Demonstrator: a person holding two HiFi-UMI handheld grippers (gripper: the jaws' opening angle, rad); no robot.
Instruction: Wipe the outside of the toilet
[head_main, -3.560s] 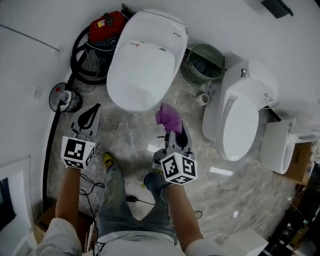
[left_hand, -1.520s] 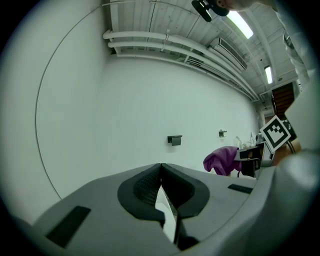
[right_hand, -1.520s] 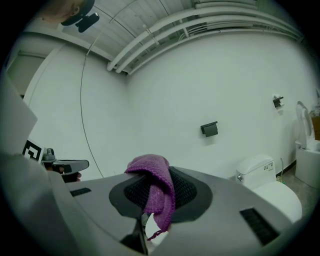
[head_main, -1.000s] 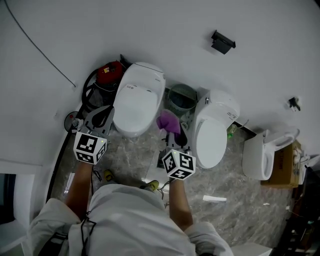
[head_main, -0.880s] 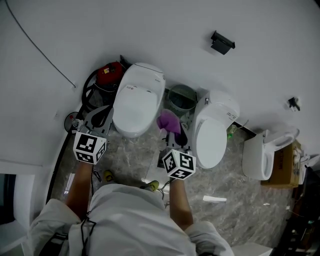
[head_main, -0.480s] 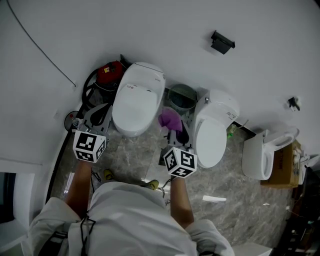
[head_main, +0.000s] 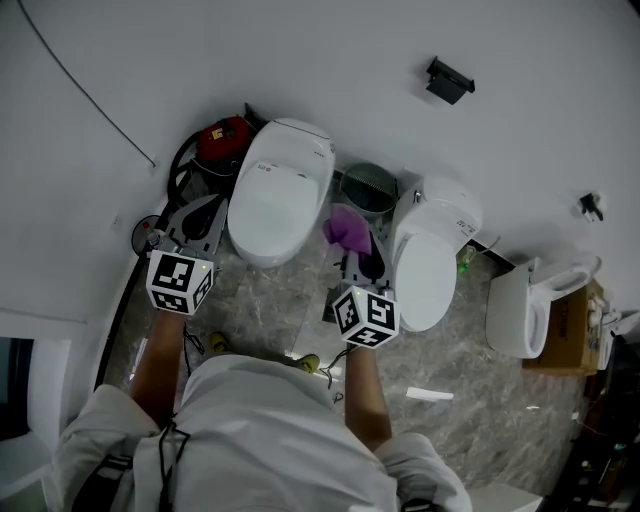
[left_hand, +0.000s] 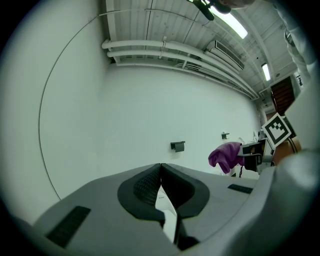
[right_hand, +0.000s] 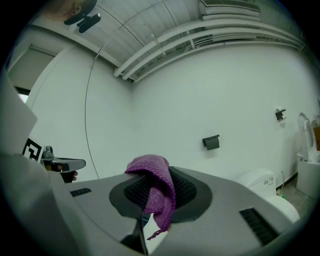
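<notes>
Two white toilets stand against the wall: the left toilet (head_main: 278, 190) with its lid down and the right toilet (head_main: 432, 250), whose tank top (right_hand: 260, 178) shows in the right gripper view. My right gripper (head_main: 352, 245) hangs between them, shut on a purple cloth (head_main: 347, 227) that drapes over its jaws (right_hand: 155, 192). My left gripper (head_main: 198, 222) is held left of the left toilet, its jaws closed together with nothing between them (left_hand: 161, 167). The purple cloth (left_hand: 226, 155) also shows from the left gripper view.
A green wire bin (head_main: 367, 190) sits between the toilets. A red vacuum with black hose (head_main: 212, 148) stands behind the left toilet. A third white fixture (head_main: 535, 300) and a cardboard box (head_main: 580, 330) are at the right. A black wall holder (head_main: 447, 78) hangs above.
The person has stood up since the earliest frame, so the toilets look smaller. Over the last second both grippers rose slightly; the cloth stays held.
</notes>
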